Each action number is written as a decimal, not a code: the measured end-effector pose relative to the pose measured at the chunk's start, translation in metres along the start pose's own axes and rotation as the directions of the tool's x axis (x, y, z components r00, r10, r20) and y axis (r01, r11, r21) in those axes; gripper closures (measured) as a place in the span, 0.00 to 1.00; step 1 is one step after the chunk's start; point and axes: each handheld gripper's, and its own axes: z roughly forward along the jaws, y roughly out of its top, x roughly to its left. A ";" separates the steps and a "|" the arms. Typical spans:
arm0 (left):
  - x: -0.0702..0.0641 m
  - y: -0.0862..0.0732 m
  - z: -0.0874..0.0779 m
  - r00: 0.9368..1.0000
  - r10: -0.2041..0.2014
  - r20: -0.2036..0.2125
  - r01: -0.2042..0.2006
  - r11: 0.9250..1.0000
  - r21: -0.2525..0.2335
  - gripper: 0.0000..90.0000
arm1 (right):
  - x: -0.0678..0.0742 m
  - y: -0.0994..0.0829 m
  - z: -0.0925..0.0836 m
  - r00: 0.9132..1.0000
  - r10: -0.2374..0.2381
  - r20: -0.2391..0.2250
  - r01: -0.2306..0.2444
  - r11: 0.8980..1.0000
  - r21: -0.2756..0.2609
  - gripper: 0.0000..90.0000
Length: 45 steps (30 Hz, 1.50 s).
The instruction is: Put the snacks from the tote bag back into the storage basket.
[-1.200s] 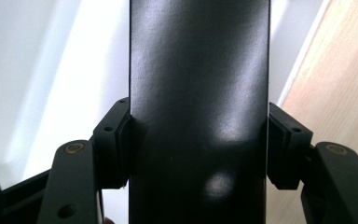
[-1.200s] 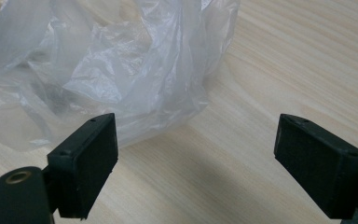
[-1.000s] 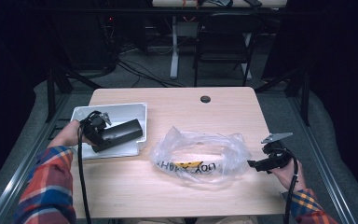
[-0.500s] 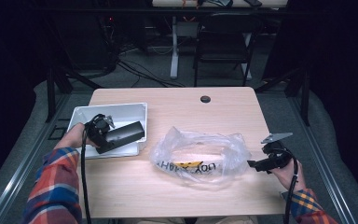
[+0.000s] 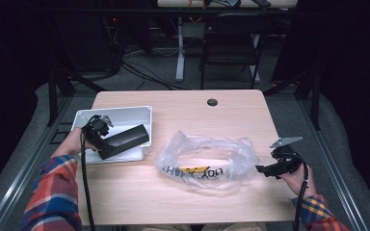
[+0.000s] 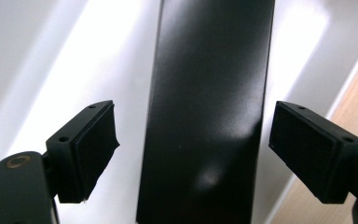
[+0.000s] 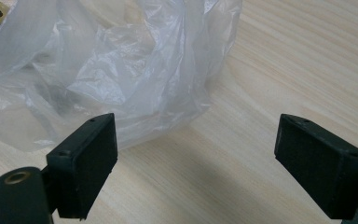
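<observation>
Light wood-grain tabletop (image 5: 183, 192), rectangular with rounded corners, small dark round plug (image 5: 212, 102) near the far edge at 12 o'clock.

White tray (image 5: 120, 116) sits at about 9 o'clock on the tabletop: shallow, rectangular, smooth glossy walls. A long black box (image 5: 125, 140) lies in it: flat-faced, smooth, slightly shiny with a soft highlight, one end poking toward the tray's right rim.

My left claw (image 6: 193, 154) is spread wide, jaws either side of the black box, clear gaps on both sides, pads not touching it. In the left gripper view the box runs straight up the middle between the jaws, white tray under it, a strip of wood at 3 o'clock. In the high view my left hand (image 5: 79, 142) holds the claw at the tray's left part, box pointing toward 3 o'clock.

Clear plastic bag (image 5: 204, 159) lies mid-tabletop, crumpled, thin, crinkly, translucent, with black lettering and a yellow patch on it. Something yellow-black shows through at the top left corner of the right gripper view; cannot tell what.

My right claw (image 7: 196, 163) is also spread wide, holding nothing, bare wood between the jaws. Bag's right edge sits just ahead at 11 o'clock, near the left jaw, not touching. In the high view my right hand (image 5: 294, 175) is at 4 o'clock on the tabletop, claw aimed toward 9 o'clock at the bag. Plaid sleeves on both forearms.
</observation>
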 end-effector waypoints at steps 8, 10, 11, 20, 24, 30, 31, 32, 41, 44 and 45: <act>0.001 0.011 -0.023 0.993 -0.116 -0.020 0.112 0.981 -0.161 0.22 | 0.000 0.000 -0.001 1.000 -0.001 0.001 0.001 1.000 -0.001 0.14; 0.001 0.015 -0.025 0.989 -0.143 -0.035 0.135 0.975 -0.174 0.25 | -0.001 0.000 -0.001 1.000 0.002 -0.002 -0.002 1.000 -0.004 0.14; 0.000 0.017 -0.025 0.988 -0.151 -0.027 0.143 0.973 -0.183 0.23 | -0.001 0.000 -0.001 1.000 0.003 0.002 -0.003 1.000 -0.004 0.14; -0.005 0.034 -0.015 0.981 -0.185 -0.064 0.171 0.968 -0.185 0.46 | 0.000 0.000 0.000 1.000 -0.001 0.005 0.001 1.000 0.002 0.14; -0.006 0.043 -0.005 0.966 -0.229 -0.118 0.206 0.962 -0.181 0.59 | 0.000 0.001 0.001 1.000 -0.004 0.004 0.004 1.000 0.004 0.14; -0.009 0.061 0.012 0.948 -0.275 -0.162 0.250 0.955 -0.160 0.78 | 0.000 0.001 0.001 1.000 -0.005 -0.001 0.005 1.000 0.008 0.14; -0.009 0.064 0.015 0.947 -0.283 -0.153 0.258 0.952 -0.166 0.80 | 0.000 0.001 0.001 1.000 -0.005 -0.001 0.005 1.000 0.007 0.14; -0.009 0.067 0.017 0.944 -0.286 -0.167 0.261 0.952 -0.159 0.81 | 0.000 0.000 0.001 1.000 -0.005 -0.002 0.005 1.000 0.007 0.14; -0.008 0.085 0.039 0.928 -0.322 -0.187 0.302 0.945 -0.125 0.85 | 0.000 0.000 0.001 1.000 -0.008 0.002 0.008 1.000 0.011 0.14; -0.009 0.087 0.043 0.939 -0.306 -0.156 0.295 0.951 -0.090 0.85 | -0.001 -0.001 0.001 1.000 -0.006 0.002 0.006 1.000 0.007 0.14; -0.010 0.088 0.044 0.943 -0.303 -0.141 0.293 0.952 -0.085 0.85 | -0.001 -0.001 0.001 1.000 -0.006 0.001 0.006 1.000 0.007 0.14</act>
